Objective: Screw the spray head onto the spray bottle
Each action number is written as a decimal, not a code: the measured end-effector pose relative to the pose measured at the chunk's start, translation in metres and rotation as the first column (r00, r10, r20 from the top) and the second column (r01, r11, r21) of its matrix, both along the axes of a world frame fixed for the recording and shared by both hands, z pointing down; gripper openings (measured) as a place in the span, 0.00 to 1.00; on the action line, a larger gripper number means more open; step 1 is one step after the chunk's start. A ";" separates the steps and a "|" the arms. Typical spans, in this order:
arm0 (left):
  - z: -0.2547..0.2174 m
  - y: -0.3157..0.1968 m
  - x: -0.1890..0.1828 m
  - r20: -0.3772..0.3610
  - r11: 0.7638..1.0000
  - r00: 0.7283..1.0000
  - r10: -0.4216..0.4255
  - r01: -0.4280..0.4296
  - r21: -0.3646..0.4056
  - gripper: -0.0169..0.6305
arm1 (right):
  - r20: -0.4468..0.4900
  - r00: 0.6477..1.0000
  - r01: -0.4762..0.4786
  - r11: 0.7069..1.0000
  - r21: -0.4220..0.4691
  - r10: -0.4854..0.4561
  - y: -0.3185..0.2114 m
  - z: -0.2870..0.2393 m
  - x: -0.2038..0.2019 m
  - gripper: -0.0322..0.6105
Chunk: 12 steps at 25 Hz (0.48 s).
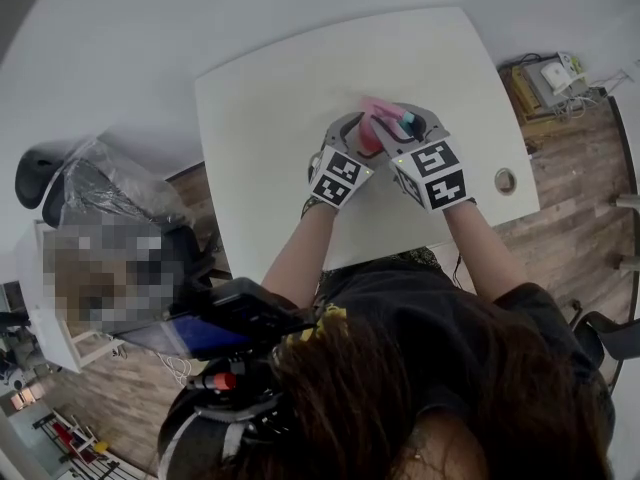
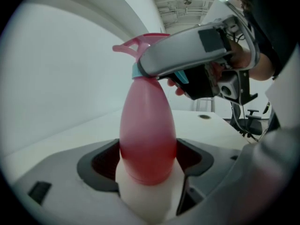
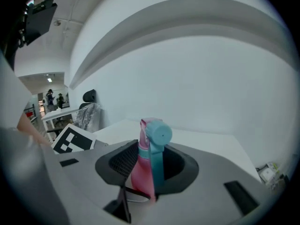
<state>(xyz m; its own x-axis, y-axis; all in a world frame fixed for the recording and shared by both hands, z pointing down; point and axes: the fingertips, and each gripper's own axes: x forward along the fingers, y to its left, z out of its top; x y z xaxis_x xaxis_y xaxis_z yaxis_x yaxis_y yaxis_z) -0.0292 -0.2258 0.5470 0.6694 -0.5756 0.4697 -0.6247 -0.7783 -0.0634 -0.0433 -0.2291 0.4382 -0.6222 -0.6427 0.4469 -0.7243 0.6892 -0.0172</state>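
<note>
Now, left claw (image 2: 147, 170) pinching spray bottle (image 2: 147, 125), right claw (image 3: 146, 172) clamped on spray head (image 3: 157, 136)

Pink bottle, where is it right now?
In the head view the pink bottle is over the white table's middle, its body held in the left gripper and its spray head in the right gripper.

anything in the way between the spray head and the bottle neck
Nothing visible. The spray head sits right on the spray bottle neck. The right gripper clamps the head and the left gripper clamps the bottle's body.
</note>
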 end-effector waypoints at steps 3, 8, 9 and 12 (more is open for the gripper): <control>0.000 0.000 -0.001 0.004 1.000 1.000 -0.004 0.004 0.002 0.60 | 0.001 0.990 -0.141 0.990 0.001 0.141 0.000 0.000 0.001 0.25; 0.000 0.001 0.000 0.005 1.000 1.000 -0.006 0.006 0.002 0.60 | 0.003 0.949 -0.316 0.949 0.021 0.316 0.001 -0.002 0.001 0.25; 0.000 0.001 0.000 0.004 1.000 1.000 -0.006 0.006 0.001 0.60 | 0.008 0.944 -0.331 0.943 0.021 0.331 0.001 -0.002 0.002 0.26; 0.000 0.001 0.000 0.002 1.000 1.000 -0.005 0.005 0.001 0.60 | 0.016 0.937 -0.351 0.936 0.023 0.350 0.000 0.000 0.003 0.26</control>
<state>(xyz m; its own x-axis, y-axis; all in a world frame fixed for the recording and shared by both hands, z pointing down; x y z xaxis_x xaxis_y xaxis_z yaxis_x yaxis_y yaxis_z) -0.0292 -0.2252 0.5472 0.6652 -0.5796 0.4708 -0.6288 -0.7748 -0.0654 -0.0403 -0.2290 0.4378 -0.3605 -0.8318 0.4222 -0.9198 0.3921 -0.0130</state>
